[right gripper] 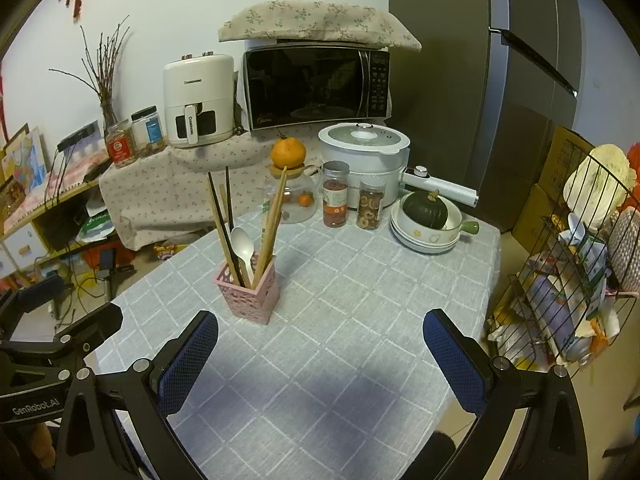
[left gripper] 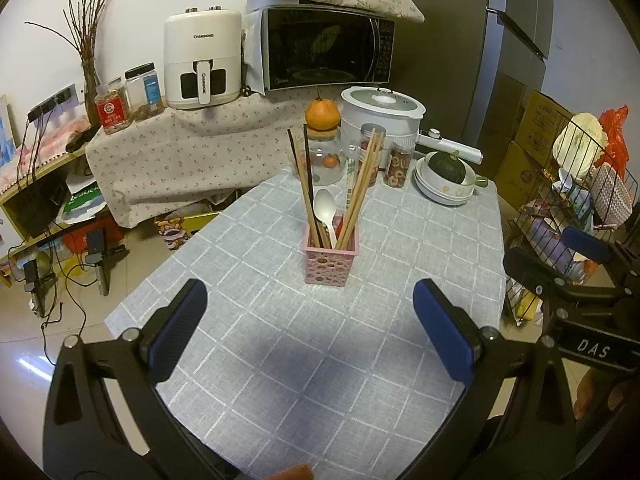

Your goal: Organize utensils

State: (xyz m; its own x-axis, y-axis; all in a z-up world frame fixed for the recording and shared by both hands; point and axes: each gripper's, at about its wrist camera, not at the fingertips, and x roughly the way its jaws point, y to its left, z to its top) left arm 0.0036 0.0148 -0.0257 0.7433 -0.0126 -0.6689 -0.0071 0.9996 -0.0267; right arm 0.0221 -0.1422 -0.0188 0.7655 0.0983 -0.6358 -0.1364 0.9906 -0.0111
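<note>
A pink perforated utensil holder (left gripper: 330, 261) stands upright in the middle of the grey checked tablecloth (left gripper: 280, 360). In it stand several wooden chopsticks (left gripper: 362, 184), dark chopsticks (left gripper: 306, 176) and a white plastic spoon (left gripper: 325, 206). The holder also shows in the right wrist view (right gripper: 250, 294), with the spoon (right gripper: 243, 246) and chopsticks (right gripper: 274, 216). My left gripper (left gripper: 310, 304) is open and empty, just short of the holder. My right gripper (right gripper: 320, 330) is open and empty, with the holder ahead to its left. The right gripper also shows at the left wrist view's right edge (left gripper: 560, 264).
At the table's far end stand a glass jar topped by an orange (right gripper: 288, 152), two snack jars (right gripper: 335, 194), a white cooker (right gripper: 364, 152) and stacked bowls holding a green squash (right gripper: 425, 210). A wire rack (right gripper: 568, 280) stands right of the table. A microwave (right gripper: 316, 84) sits behind.
</note>
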